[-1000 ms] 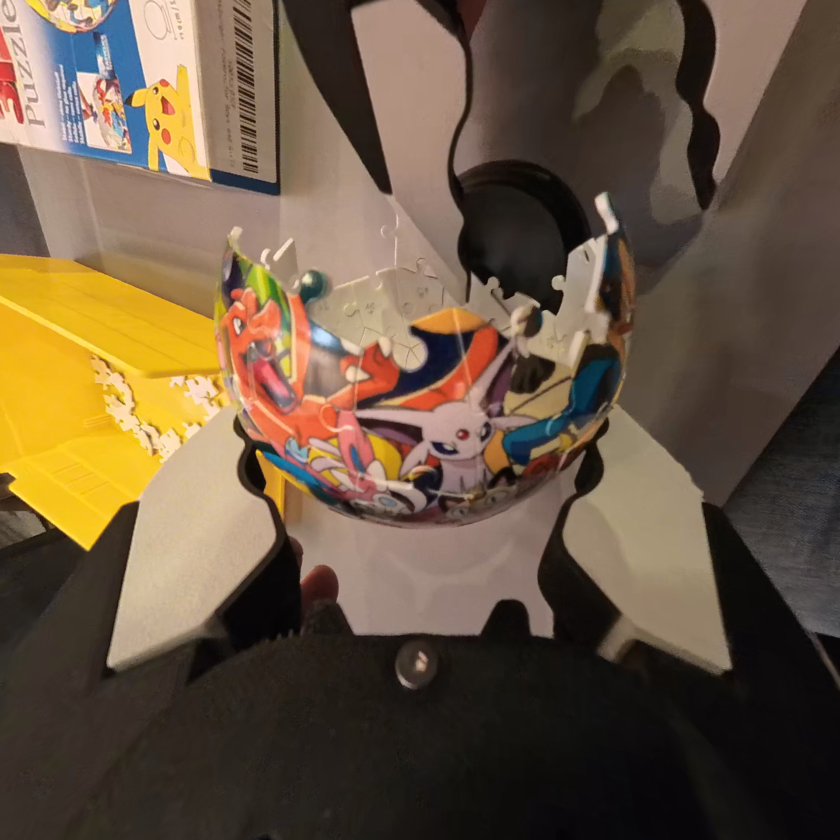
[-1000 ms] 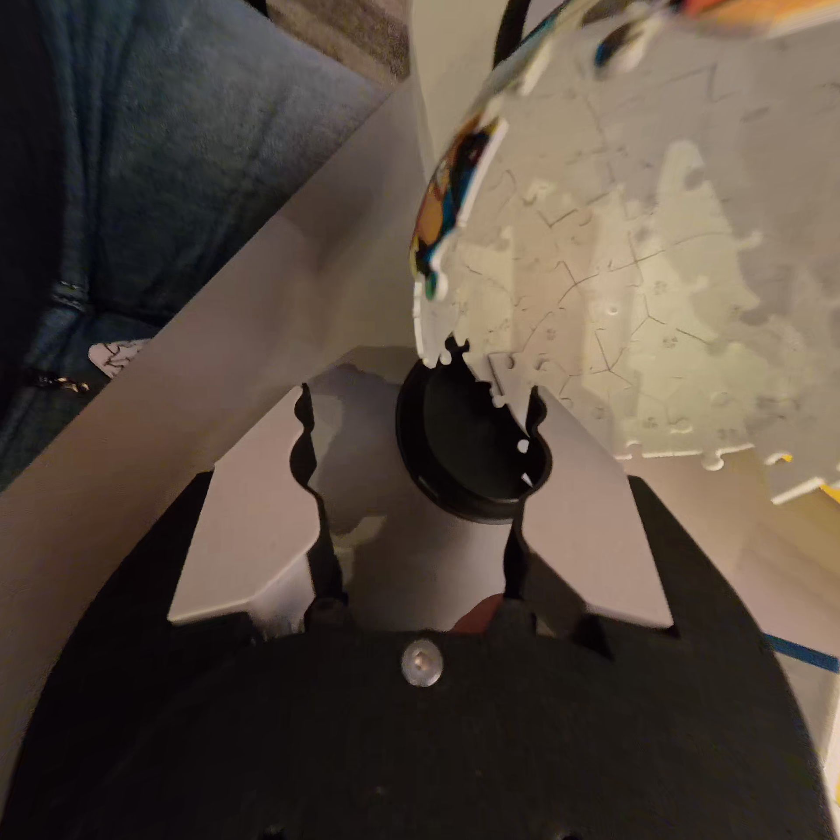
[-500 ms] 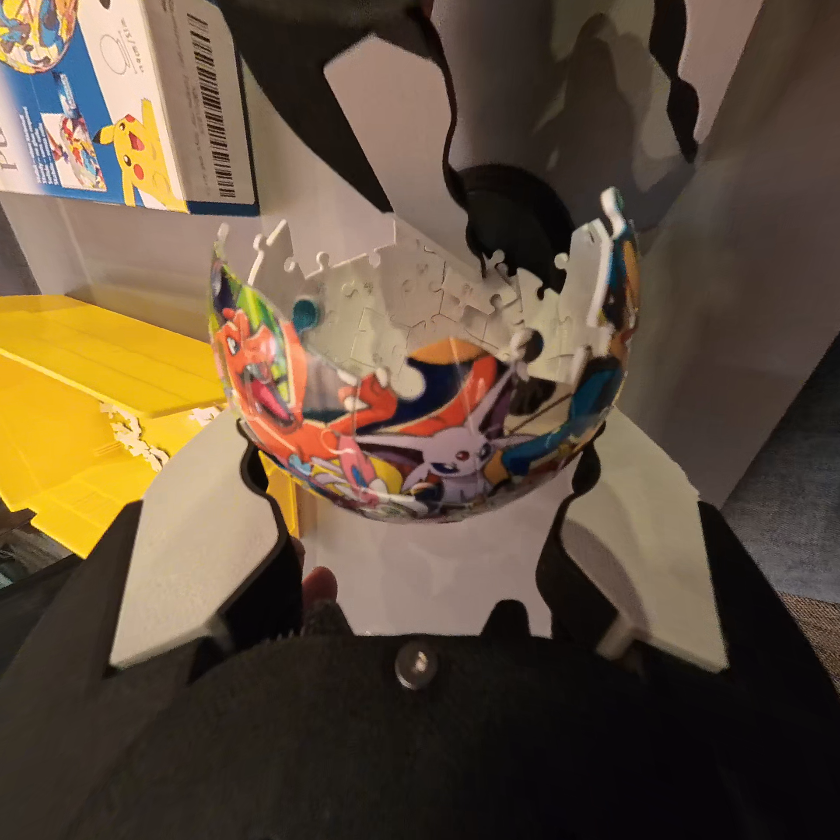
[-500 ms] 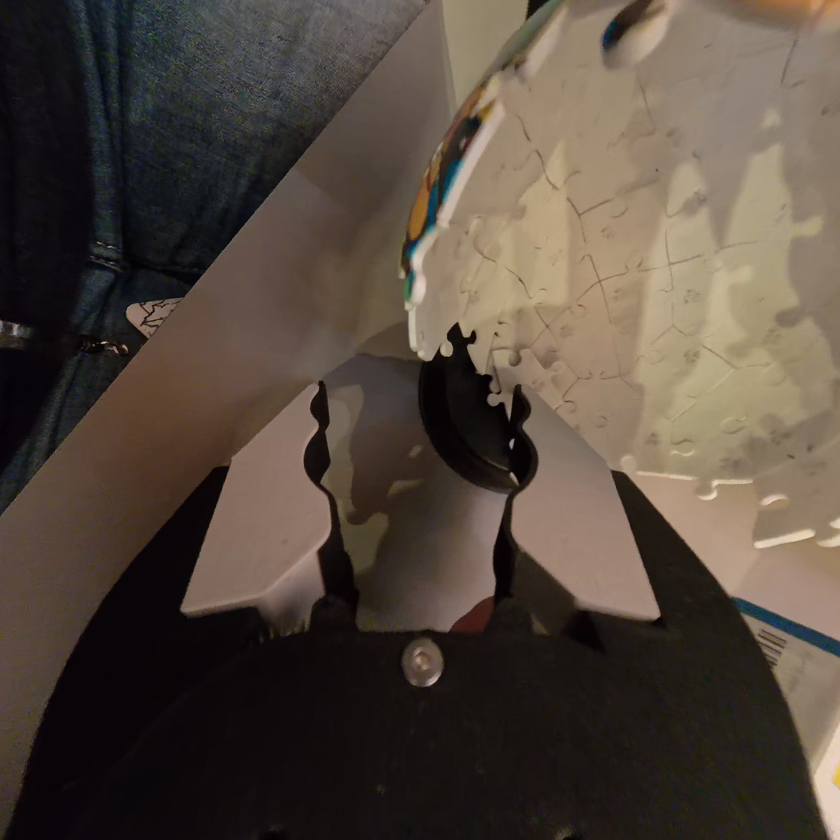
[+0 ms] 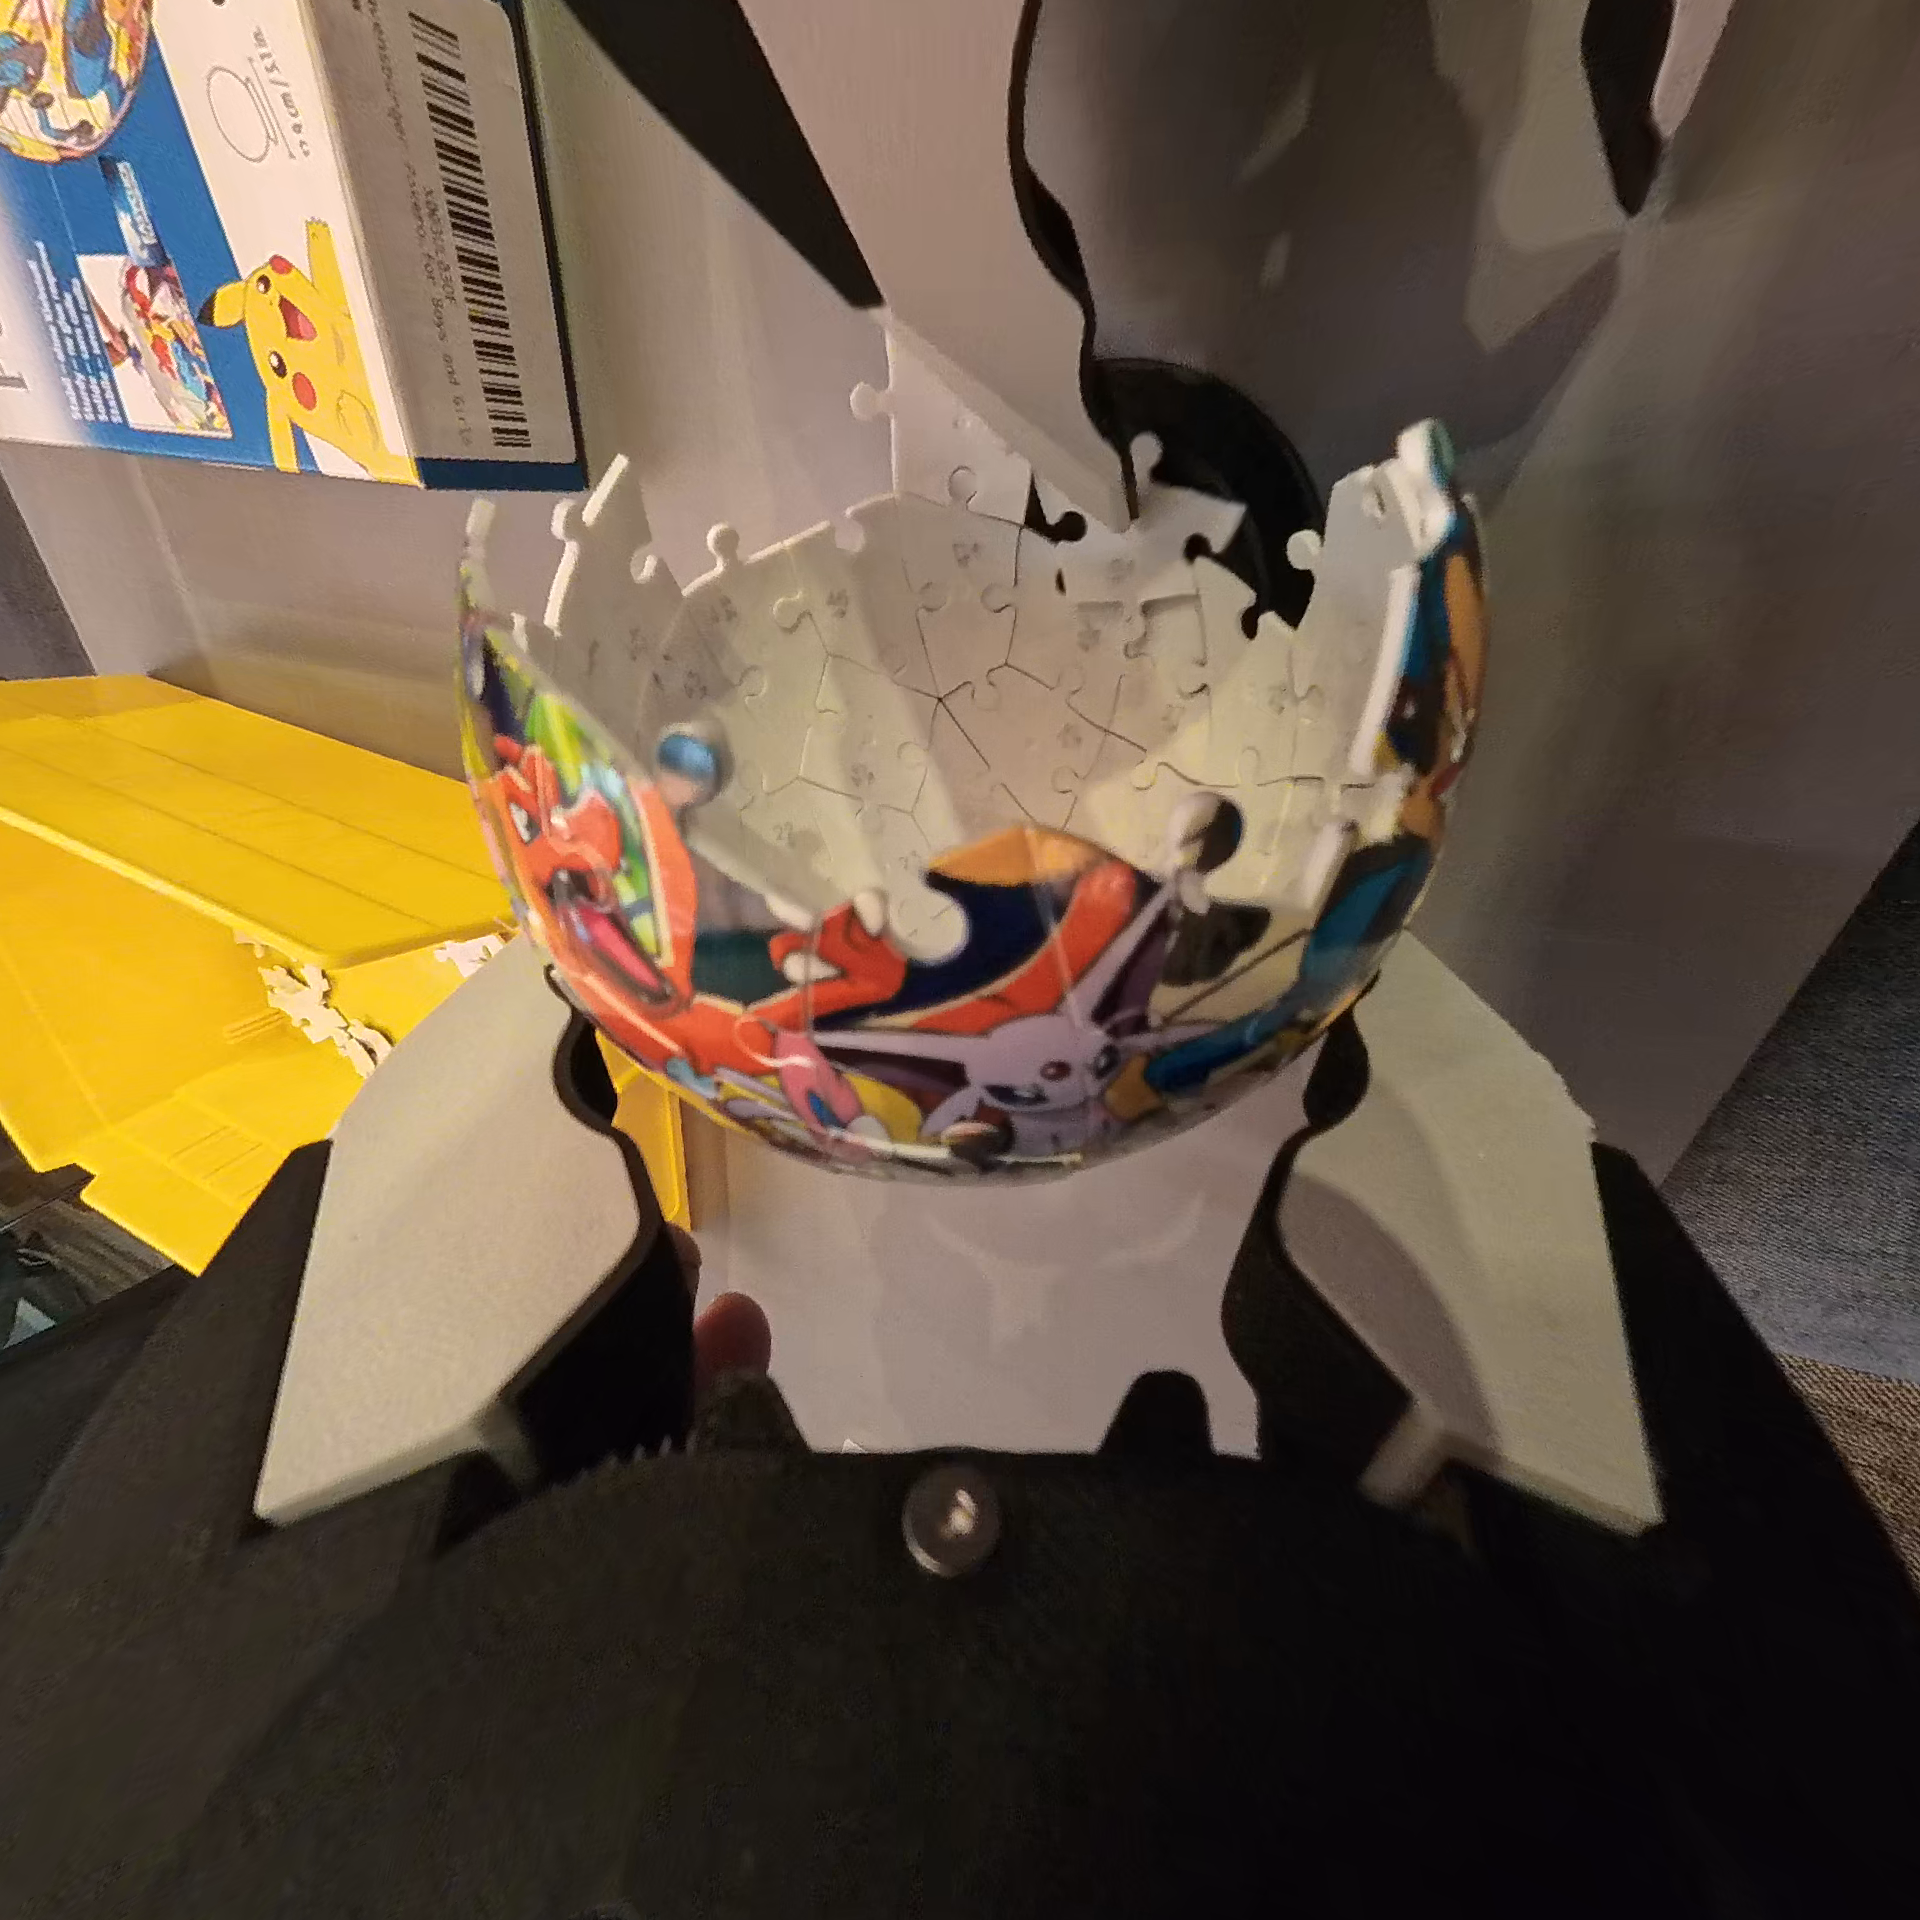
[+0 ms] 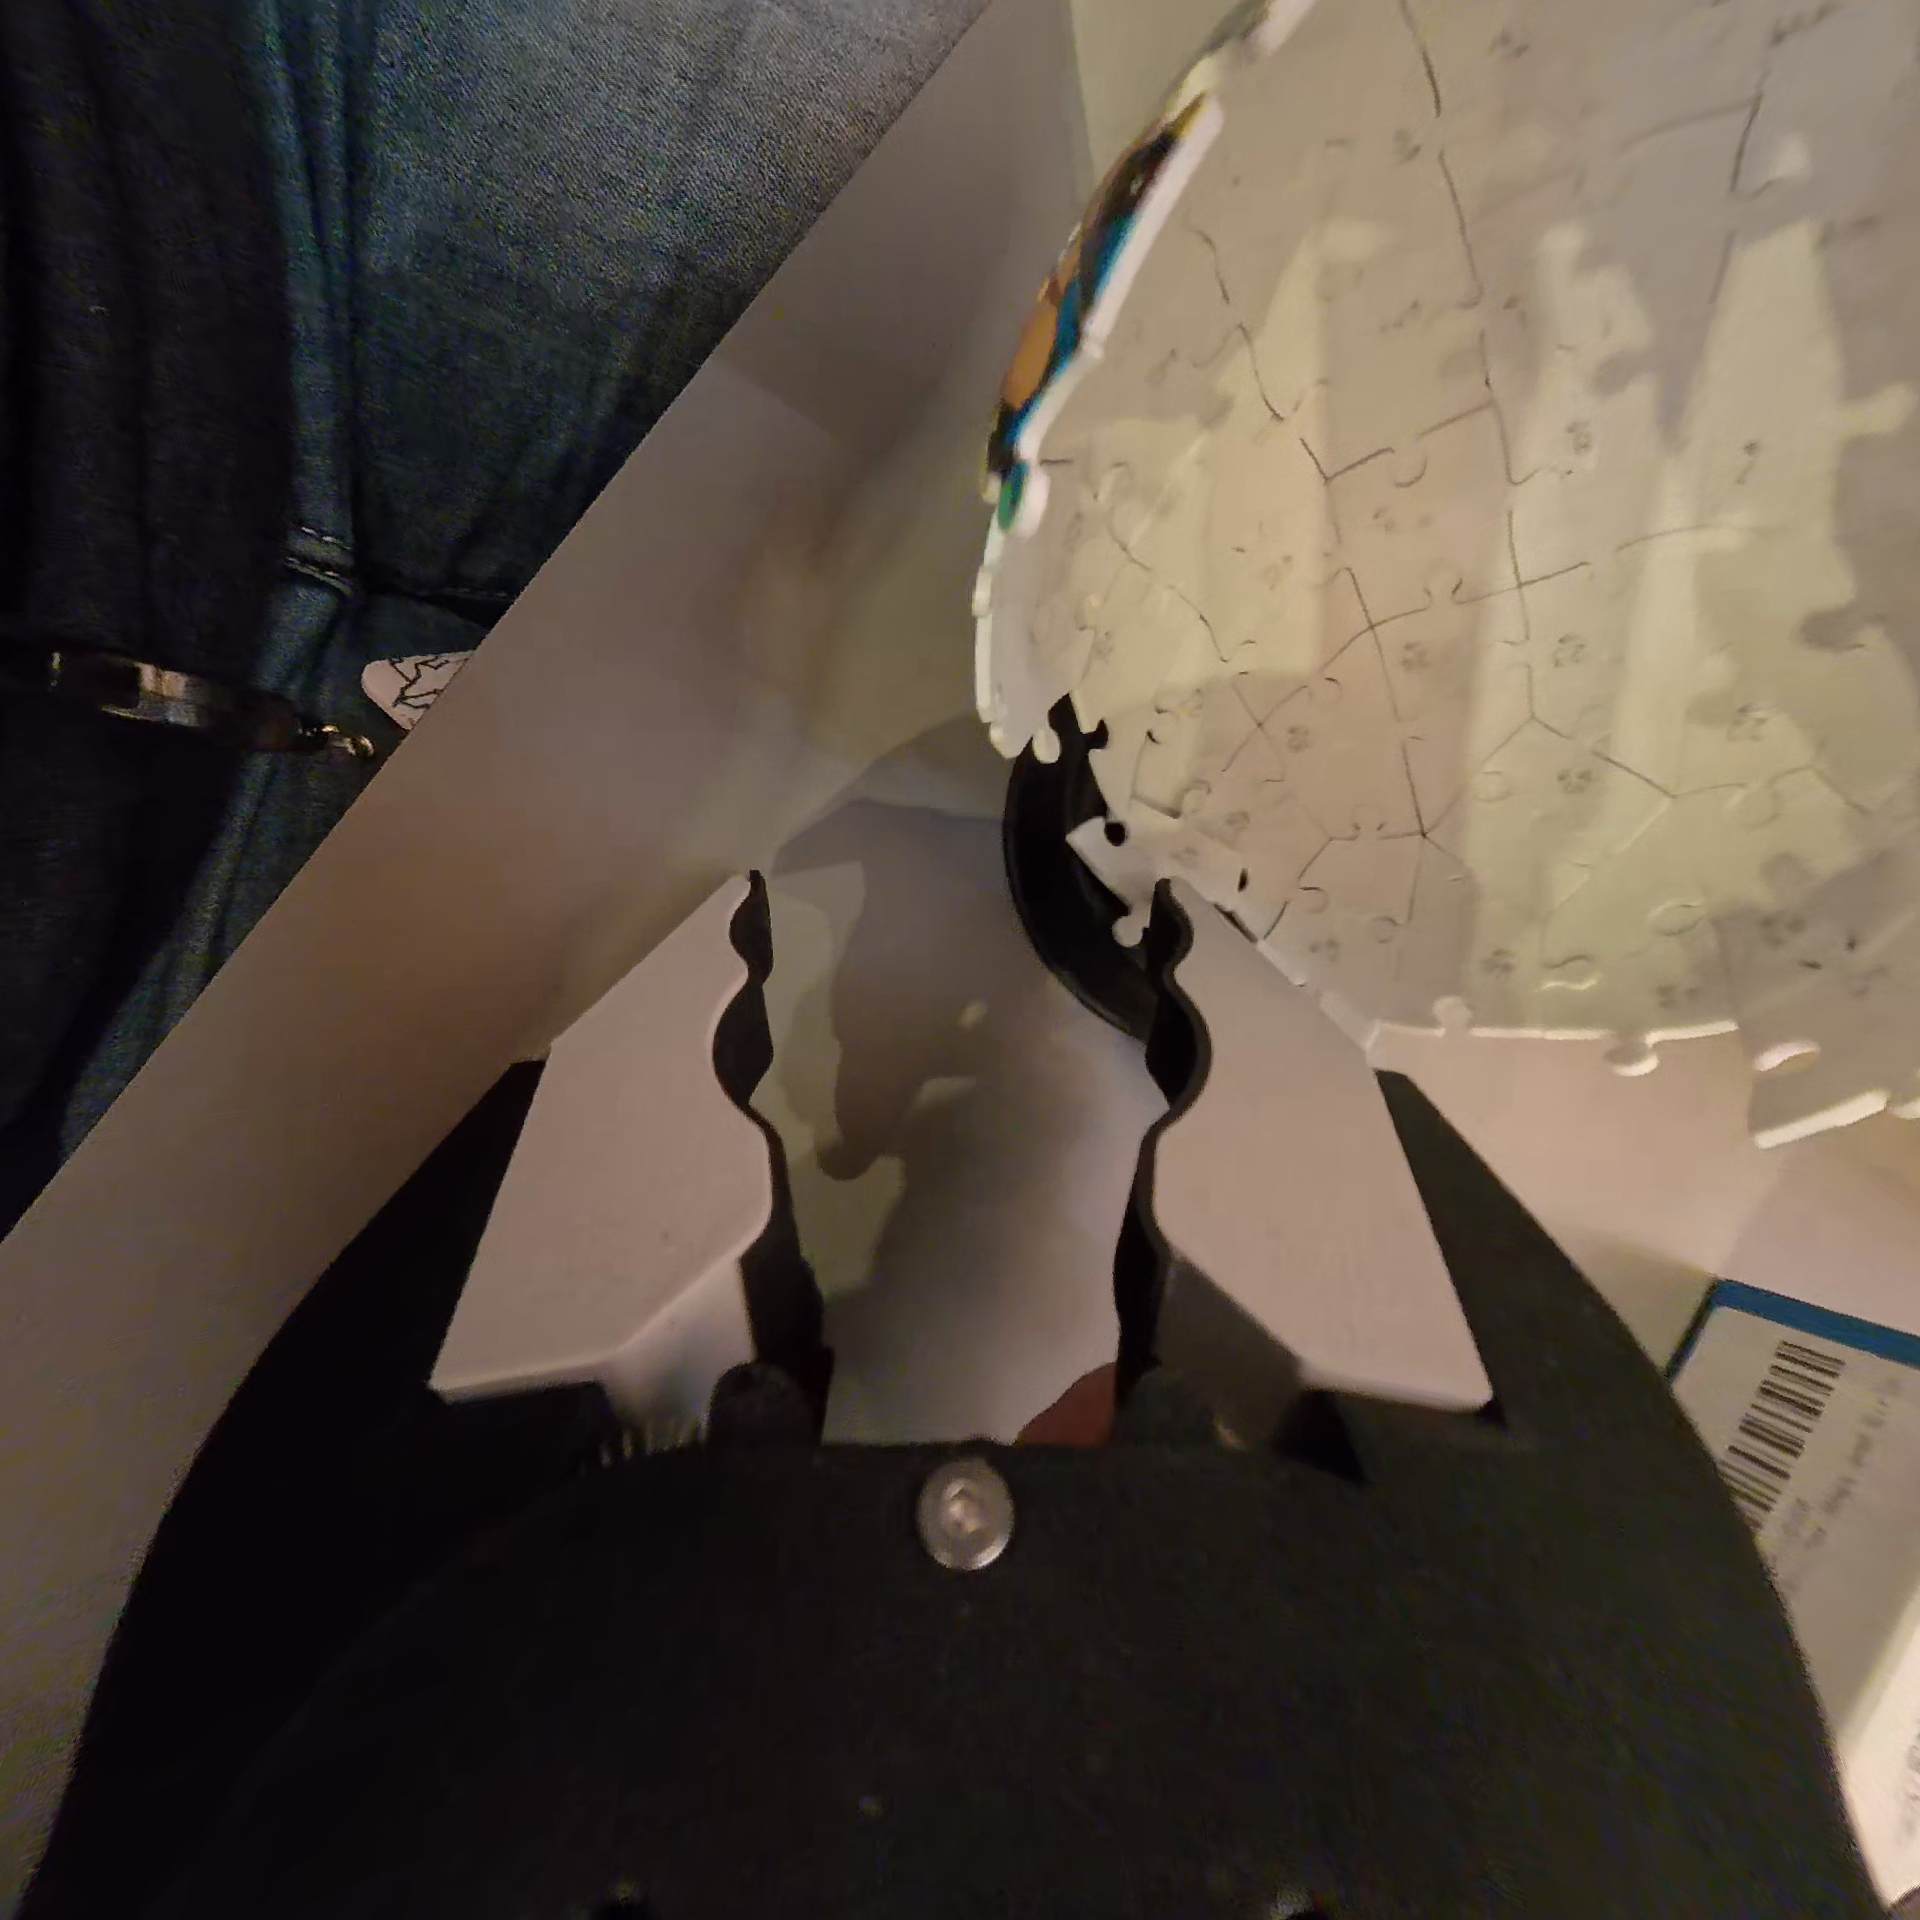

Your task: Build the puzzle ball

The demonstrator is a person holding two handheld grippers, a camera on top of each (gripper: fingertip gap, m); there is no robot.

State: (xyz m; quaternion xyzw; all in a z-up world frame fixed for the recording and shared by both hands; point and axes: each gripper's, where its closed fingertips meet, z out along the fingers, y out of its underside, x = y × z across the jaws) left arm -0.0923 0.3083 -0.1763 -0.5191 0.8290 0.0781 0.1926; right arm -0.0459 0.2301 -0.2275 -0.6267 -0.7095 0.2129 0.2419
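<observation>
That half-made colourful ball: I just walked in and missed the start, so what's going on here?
A person is building a puzzle ball with two handheld grippers. The left gripper cradles the half-built, bowl-shaped puzzle ball with cartoon print between its fingers, open side up with a jagged rim. The right gripper is open and empty, its fingers at the rim near a black round stand. The blue-and-white puzzle box and a yellow plastic tray with loose white pieces wait at the left.
</observation>
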